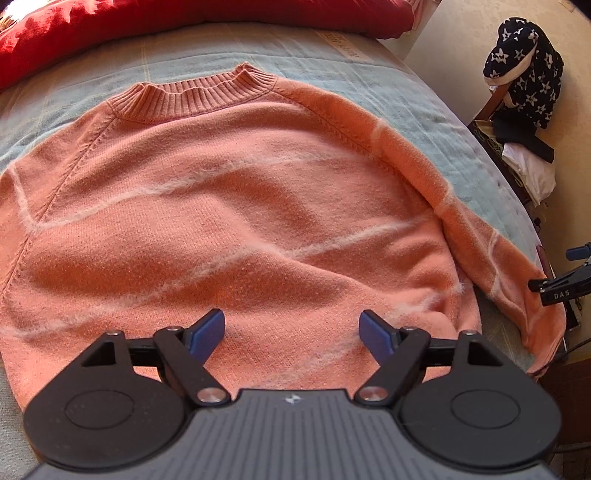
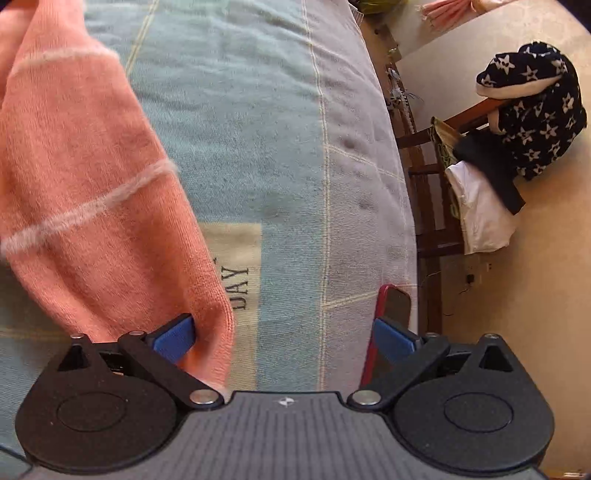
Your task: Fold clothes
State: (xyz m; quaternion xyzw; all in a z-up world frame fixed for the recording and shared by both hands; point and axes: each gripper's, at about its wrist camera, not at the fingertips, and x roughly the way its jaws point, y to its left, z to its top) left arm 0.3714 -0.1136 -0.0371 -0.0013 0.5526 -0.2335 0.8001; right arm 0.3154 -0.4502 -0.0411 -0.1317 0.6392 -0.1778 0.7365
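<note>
Pale blue bedspread (image 1: 424,110) under a peach sweater (image 1: 229,206), spread flat, collar far side. Left gripper (image 1: 293,332) hovers over the hem, fingers spread, empty. Right gripper (image 2: 284,338) also spread wide, the sleeve (image 2: 92,192) cuff brushing its left finger (image 2: 173,338), not pinched

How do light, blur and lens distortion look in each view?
Left wrist: hard sunlight blows out the red pillow corner; the sweater is sharp with soft fold shadows; fisheye bows the bed edge. Right wrist: even light, the sweater's sleeve slightly soft, the printed "DAY" readable, the chair bent by distortion.
</note>
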